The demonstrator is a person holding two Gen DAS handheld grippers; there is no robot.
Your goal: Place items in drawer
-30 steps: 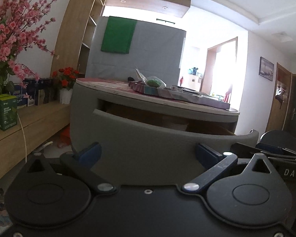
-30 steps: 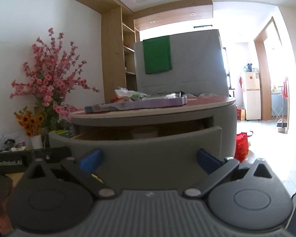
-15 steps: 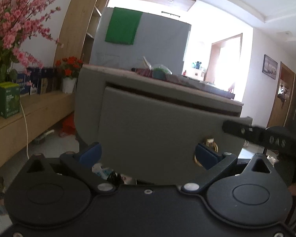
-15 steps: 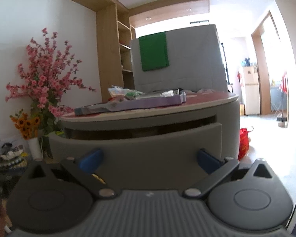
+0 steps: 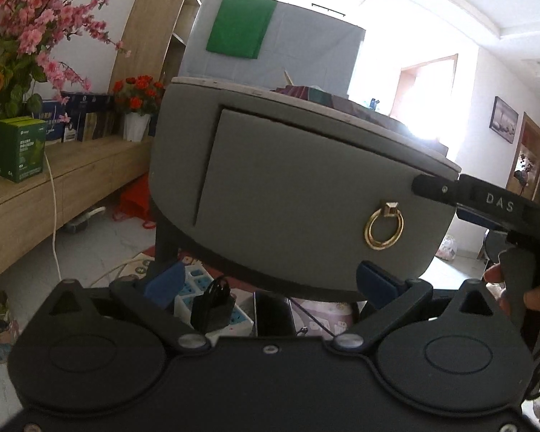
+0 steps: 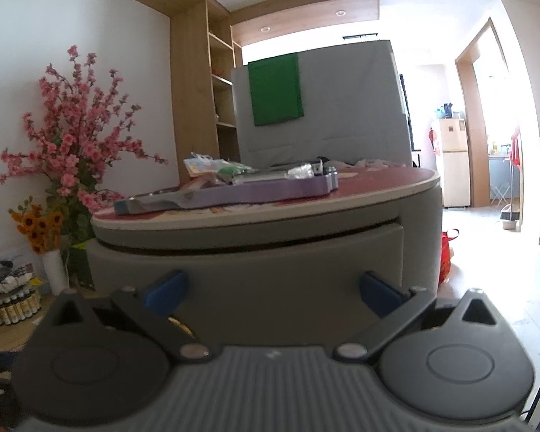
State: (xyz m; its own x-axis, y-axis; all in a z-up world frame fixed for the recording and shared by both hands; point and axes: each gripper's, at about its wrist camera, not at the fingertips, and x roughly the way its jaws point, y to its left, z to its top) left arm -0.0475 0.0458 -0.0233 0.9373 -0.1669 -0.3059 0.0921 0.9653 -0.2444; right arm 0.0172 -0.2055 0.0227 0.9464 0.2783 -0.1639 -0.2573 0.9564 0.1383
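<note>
A round grey table holds a curved drawer (image 5: 306,208) with a gold ring handle (image 5: 383,228); its front sits nearly flush with the table body. My left gripper (image 5: 268,280) is open and empty, low in front of the drawer, apart from it. The right tool's black finger (image 5: 435,189) rests at the drawer's upper right edge, with a hand (image 5: 536,297) on its trigger. In the right wrist view, my right gripper (image 6: 271,288) is open against the drawer front (image 6: 270,262). A purple tray (image 6: 252,192) with packets (image 6: 212,167) lies on the tabletop.
A power strip (image 5: 216,302) and cables lie on the floor under the table. A wooden sideboard (image 5: 36,194) with a green box (image 5: 18,154) and flowers runs along the left. A red bag (image 6: 448,248) sits beside the table, an upright grey mattress (image 6: 342,108) behind it.
The drawer stood open a second ago and now sits almost shut. My left gripper has dropped lower, bringing the ring handle into view. The right gripper followed the drawer front inward.
</note>
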